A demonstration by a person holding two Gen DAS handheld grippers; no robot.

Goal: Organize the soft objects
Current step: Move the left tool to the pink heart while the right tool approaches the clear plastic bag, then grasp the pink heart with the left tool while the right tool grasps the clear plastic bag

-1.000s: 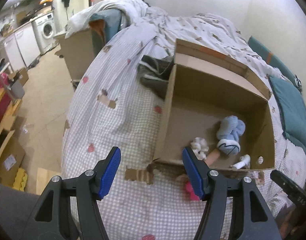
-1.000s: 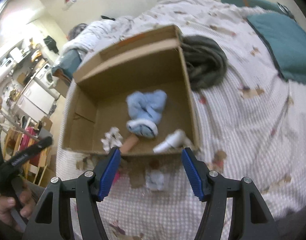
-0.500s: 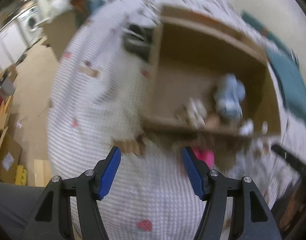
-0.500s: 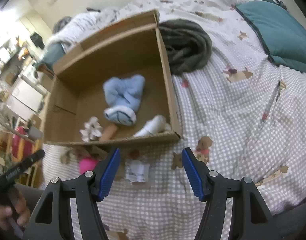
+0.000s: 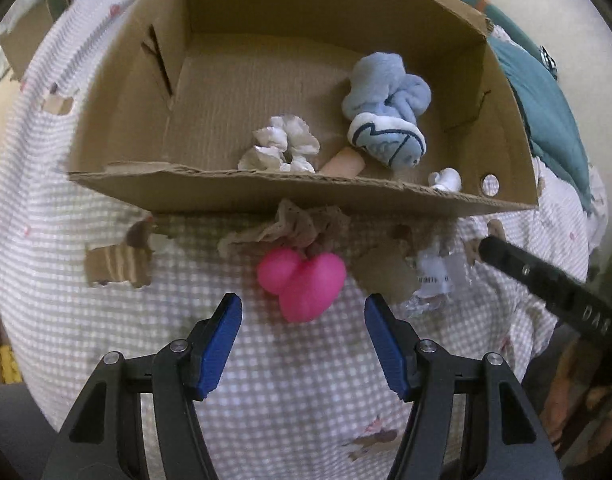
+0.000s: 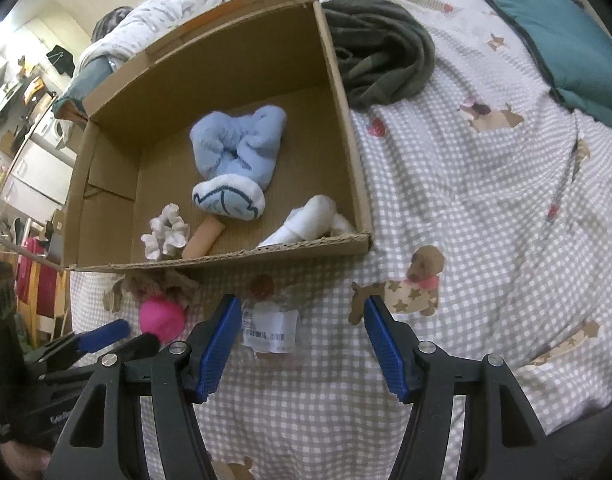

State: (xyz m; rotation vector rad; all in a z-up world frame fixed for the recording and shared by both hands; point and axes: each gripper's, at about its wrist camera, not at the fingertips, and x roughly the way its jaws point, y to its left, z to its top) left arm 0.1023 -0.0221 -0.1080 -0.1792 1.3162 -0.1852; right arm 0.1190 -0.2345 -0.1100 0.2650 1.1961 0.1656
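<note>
On a bed (image 5: pixel 266 392) covered in grey-and-white check with dog prints, the left hand-held gripper (image 5: pixel 304 344) hangs with its jaws spread and empty just short of a bright pink, two-lobed soft toy (image 5: pixel 302 284). The toy's rounded lobes point toward the cardboard box (image 5: pixel 266 192), its narrow end toward the gripper. One beige lace scrunchie (image 5: pixel 290 228) lies against the box's near wall, touching the toy. Inside the box: one pale blue plush (image 6: pixel 238 160), one white scrunchie (image 6: pixel 164 232), one peach cylinder (image 6: pixel 204 240) and one rolled white sock (image 6: pixel 306 222). The right hand-held gripper (image 6: pixel 302 344), likewise spread and empty, hangs over one clear packet (image 6: pixel 270 330).
</note>
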